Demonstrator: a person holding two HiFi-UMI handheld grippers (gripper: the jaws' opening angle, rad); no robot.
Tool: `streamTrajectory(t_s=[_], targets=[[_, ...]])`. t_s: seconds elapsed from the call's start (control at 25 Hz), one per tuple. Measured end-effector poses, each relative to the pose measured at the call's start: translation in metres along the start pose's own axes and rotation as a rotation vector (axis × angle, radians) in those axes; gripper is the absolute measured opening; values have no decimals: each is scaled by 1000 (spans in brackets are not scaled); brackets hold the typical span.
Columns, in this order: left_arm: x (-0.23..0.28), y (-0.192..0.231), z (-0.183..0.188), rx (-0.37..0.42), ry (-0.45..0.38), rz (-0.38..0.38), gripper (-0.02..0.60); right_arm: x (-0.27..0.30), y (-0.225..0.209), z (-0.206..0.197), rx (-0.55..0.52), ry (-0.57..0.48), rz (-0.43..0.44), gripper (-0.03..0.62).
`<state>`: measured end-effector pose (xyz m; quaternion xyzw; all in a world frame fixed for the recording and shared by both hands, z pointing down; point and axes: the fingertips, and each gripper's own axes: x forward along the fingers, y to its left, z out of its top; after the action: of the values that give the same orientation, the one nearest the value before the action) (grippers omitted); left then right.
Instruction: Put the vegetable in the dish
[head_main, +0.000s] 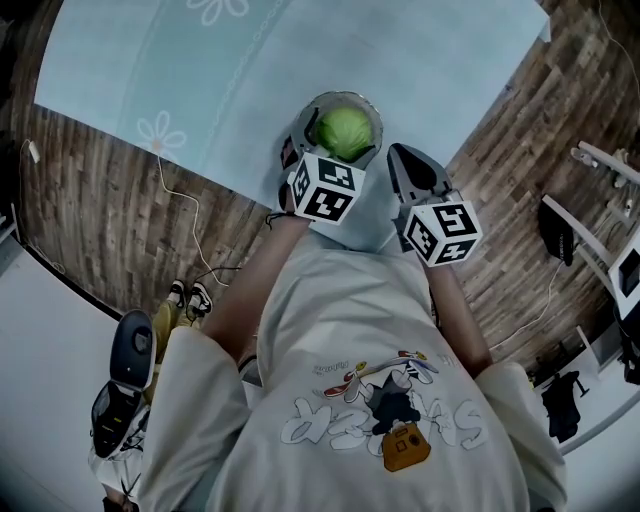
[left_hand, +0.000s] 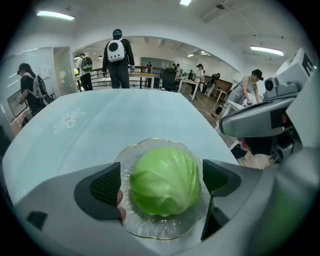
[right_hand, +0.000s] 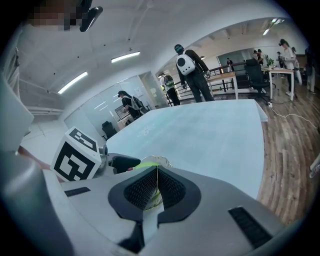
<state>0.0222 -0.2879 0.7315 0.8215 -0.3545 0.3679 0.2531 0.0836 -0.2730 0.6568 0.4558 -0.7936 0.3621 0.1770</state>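
A round green cabbage (head_main: 345, 132) sits in a clear glass dish (head_main: 375, 118) near the front edge of the table with its pale blue cloth (head_main: 250, 80). My left gripper (head_main: 318, 150) is open, one jaw on each side of the cabbage (left_hand: 165, 181) with small gaps, over the dish (left_hand: 150, 145). My right gripper (head_main: 405, 160) hovers just right of the dish. In its own view the right gripper (right_hand: 156, 187) is shut with nothing between the pads. Past it shows a sliver of cabbage (right_hand: 145, 163).
The dish stands close to the table's near edge, with wooden floor (head_main: 100, 200) on both sides. A thin cable (head_main: 185, 215) and shoes (head_main: 190, 297) lie on the floor at left. Several people (left_hand: 118, 57) and desks (left_hand: 145, 77) are beyond the table's far end.
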Motion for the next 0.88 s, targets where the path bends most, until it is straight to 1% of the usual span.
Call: streamTrajectory(t_s=[0.2,0.32,0.36,0.44,0.48,0.52,0.56,0.76,0.8,0.88], targets=[[-13,-7,2,-16,-47,-38,522,-5,0,1,-29,2,-16,23],[-23,-13,3,-8,-80,-71,517,-8,6,0,-38,-5,-24,23],[-28,-16,4,-3,-98,-84,492,-9,9,-1,-42,-9,-26,23],[-42,-19,7,1,-146,-90,420,-12,15,-1,-54,-24,-41,23],[-50,-19,8,-3,-171,-79,363,-14,19,0,-63,-35,-50,23],[-59,-18,9,-10,-193,-65,288,-17,24,1,-74,-46,-57,23],[-67,-16,8,-17,-209,-52,235,-18,30,3,-85,-57,-58,23],[-107,-6,-12,-48,-234,23,32,-26,62,9,-102,-104,-76,23],[-116,-5,-17,-66,-236,21,8,-28,70,10,-107,-115,-82,23],[-136,-6,-26,-109,-251,3,6,-37,87,9,-129,-128,-96,23]])
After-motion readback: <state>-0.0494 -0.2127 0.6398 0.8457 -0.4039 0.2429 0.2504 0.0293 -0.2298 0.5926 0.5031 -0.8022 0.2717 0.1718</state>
